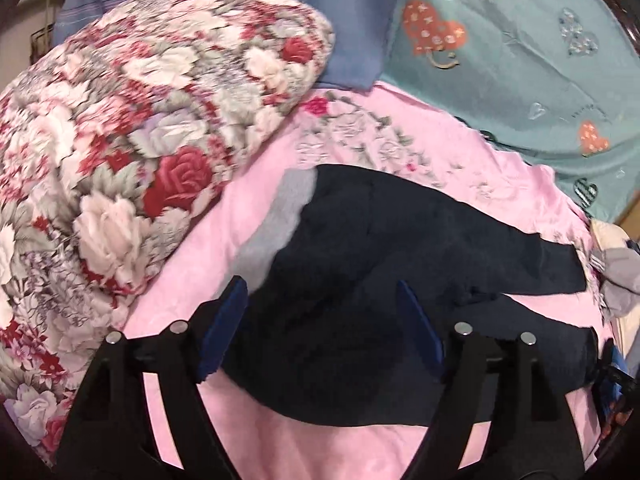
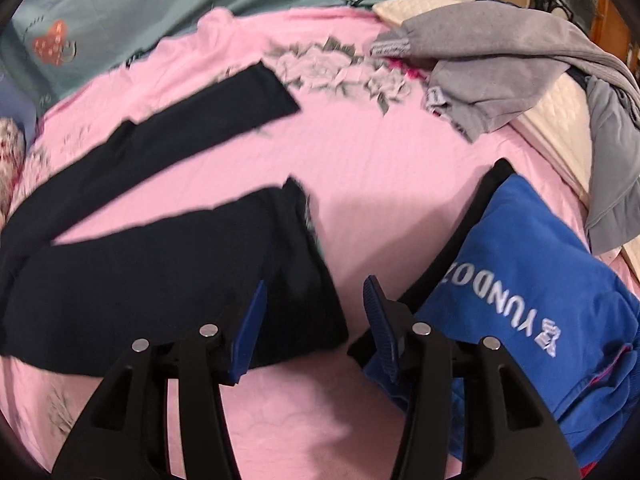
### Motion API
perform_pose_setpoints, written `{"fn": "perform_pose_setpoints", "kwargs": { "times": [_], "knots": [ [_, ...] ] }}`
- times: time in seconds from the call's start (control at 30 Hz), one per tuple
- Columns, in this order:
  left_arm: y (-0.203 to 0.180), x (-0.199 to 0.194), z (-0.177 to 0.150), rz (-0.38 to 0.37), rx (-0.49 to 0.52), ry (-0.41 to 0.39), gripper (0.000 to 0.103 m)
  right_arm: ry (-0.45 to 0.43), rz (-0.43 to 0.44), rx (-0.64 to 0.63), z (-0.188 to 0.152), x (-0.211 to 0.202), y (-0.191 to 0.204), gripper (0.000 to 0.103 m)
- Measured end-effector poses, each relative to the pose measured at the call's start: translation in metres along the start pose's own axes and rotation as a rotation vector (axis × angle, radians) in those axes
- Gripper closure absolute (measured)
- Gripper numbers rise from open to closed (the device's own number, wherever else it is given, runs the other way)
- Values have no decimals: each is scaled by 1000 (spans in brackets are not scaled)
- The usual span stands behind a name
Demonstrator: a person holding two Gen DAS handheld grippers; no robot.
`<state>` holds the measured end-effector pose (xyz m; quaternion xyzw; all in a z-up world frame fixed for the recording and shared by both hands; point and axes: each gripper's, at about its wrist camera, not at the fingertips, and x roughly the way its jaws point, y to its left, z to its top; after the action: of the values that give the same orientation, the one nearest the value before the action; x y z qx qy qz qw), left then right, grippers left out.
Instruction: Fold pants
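Note:
Dark navy pants (image 1: 380, 248) lie spread on the pink bedsheet (image 1: 224, 240), with a grey lining showing at the waistband (image 1: 280, 216). My left gripper (image 1: 320, 300) is open, hovering over the waist end with nothing between its blue pads. In the right wrist view the two pant legs (image 2: 160, 264) stretch away to the upper middle; the far leg's cuff (image 2: 272, 92) lies apart from the near leg's cuff (image 2: 304, 240). My right gripper (image 2: 316, 304) is open and empty, just above the near cuff's edge.
A rolled floral quilt (image 1: 120, 160) fills the left. A teal heart-print pillow (image 1: 520, 60) and a blue striped one (image 1: 320, 8) lie at the back. A blue garment with white lettering (image 2: 520, 300) and grey clothes (image 2: 500, 72) lie to the right of the pants.

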<state>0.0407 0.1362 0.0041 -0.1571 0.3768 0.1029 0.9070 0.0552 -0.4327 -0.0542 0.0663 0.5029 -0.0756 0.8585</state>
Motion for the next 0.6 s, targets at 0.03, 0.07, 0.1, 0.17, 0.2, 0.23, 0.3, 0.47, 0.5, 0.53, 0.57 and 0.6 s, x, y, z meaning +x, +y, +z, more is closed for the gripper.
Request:
{"fn": "perform_pose_setpoints", "kwargs": {
  "times": [0.03, 0.07, 0.1, 0.17, 0.2, 0.23, 0.3, 0.47, 0.5, 0.53, 0.57, 0.6],
  "knots": [
    [-5, 1, 0, -10, 14, 4, 20, 9, -7, -14, -3, 5, 4, 52],
    [-10, 2, -1, -10, 20, 9, 20, 17, -12, -29, -4, 10, 7, 52],
    [-12, 3, -3, -9, 23, 13, 20, 27, -14, -48, -6, 16, 10, 53],
    [-13, 6, -4, -11, 18, 23, 20, 37, -7, -96, -5, 25, 18, 63],
    [-14, 9, -4, -12, 17, 30, 20, 33, 7, -119, -5, 25, 21, 79],
    [-14, 11, -5, -12, 18, 38, 20, 44, 42, -122, -3, 25, 22, 89],
    [-15, 14, -4, -4, 22, 44, 20, 66, 58, -110, 0, 23, 22, 93],
    [-17, 18, 1, 31, 68, 32, 19, 15, -27, -82, 0, -11, 11, 93],
    [-17, 20, 3, 33, 76, 32, 18, 22, -54, -77, -1, -12, 7, 90],
    [-18, 23, 6, 37, 86, 33, 17, 52, -67, -82, -3, -7, 5, 87],
    [-18, 26, 8, 40, 91, 35, 17, 95, -87, -98, -5, 3, 7, 80],
    [-19, 29, 11, 43, 95, 38, 17, 116, -112, -134, -7, 11, 12, 76]
  ]
}}
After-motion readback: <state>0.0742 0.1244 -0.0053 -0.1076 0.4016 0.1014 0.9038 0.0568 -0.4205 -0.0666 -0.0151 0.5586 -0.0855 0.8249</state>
